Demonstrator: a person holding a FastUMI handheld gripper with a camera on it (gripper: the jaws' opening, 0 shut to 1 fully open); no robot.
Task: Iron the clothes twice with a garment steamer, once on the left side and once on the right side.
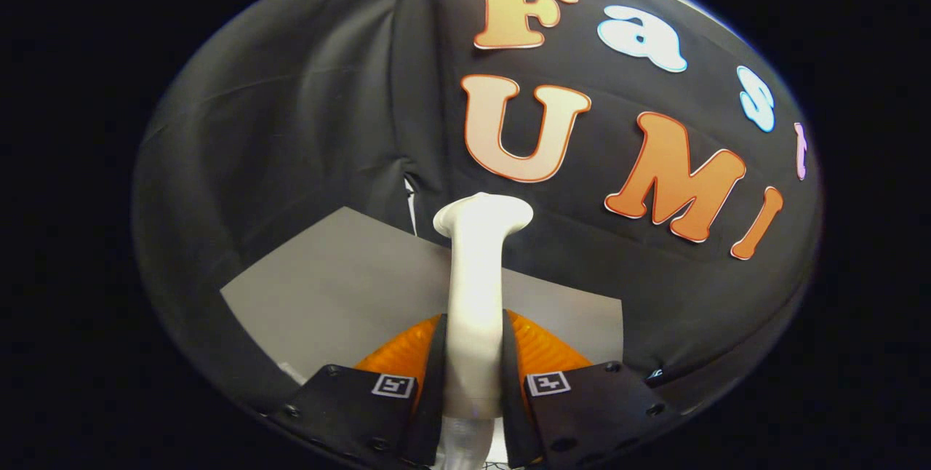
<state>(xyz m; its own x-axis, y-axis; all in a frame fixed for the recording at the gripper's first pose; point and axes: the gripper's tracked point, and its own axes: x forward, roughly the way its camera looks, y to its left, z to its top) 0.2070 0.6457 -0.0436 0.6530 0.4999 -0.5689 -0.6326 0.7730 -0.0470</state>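
Gripper view: we are looking forward along the gripper (474, 375), and we are seeing its jaws clamped on the white garment steamer (476, 295), one finger pressing against each side of the slim handle. The steamer is standing upright between the jaws, its handle rising straight ahead of the fingers and widening at the far end into a flat, flared head that is turned toward the booth wall (291, 128). The lower end of the handle is running down between the fingers and passing out of sight below them.

We are making out a grey worktop (342, 288) beyond the fingers, spreading to either side of the steamer handle; its far edge is meeting the black cloth of the booth wall. The steamer's head is showing against that cloth, above the line of the worktop's far edge. Whether the head is touching the wall or hanging clear of it, we cannot tell.

Near the head, a seam in the cloth is gaping a little, and a pale sliver is showing through the slit (411, 197).
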